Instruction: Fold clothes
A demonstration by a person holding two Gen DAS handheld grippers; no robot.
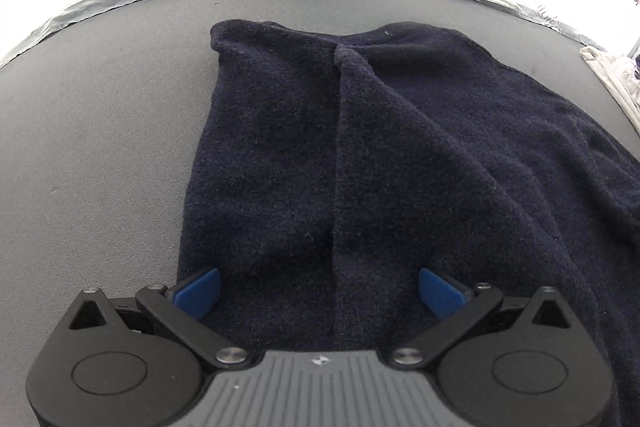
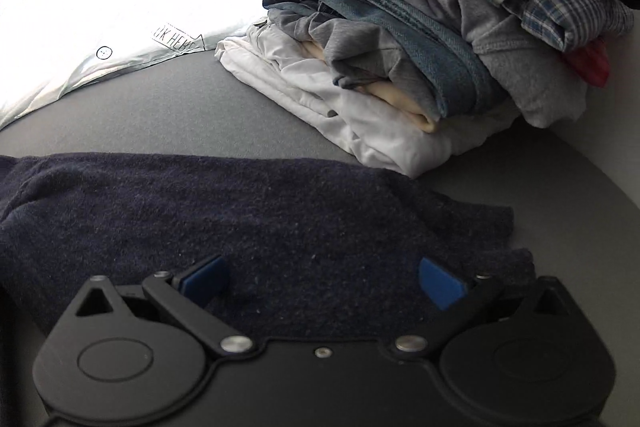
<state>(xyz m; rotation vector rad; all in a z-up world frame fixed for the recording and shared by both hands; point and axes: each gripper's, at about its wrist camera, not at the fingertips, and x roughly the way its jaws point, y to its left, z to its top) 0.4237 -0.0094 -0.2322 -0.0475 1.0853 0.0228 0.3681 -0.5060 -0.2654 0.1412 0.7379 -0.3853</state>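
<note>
- Your left tool (image 1: 319,290) sits low and level, its blue pads (image 1: 199,291) spread wide apart.
- Your right tool (image 2: 323,282) matches it: low, jaws fully parted, gripping nothing.

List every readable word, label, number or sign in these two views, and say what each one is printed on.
"OK HERE": partly cut off and only roughly legible, inside an arrow-shaped outline on the pale plastic sheet past the table edge, right wrist view.
Small circle mark beside it: a symbol, no letters.
Small emblem on the left gripper body: too small to read.
Faint marks on the sheet in the left wrist view: washed out, unreadable.
</note>
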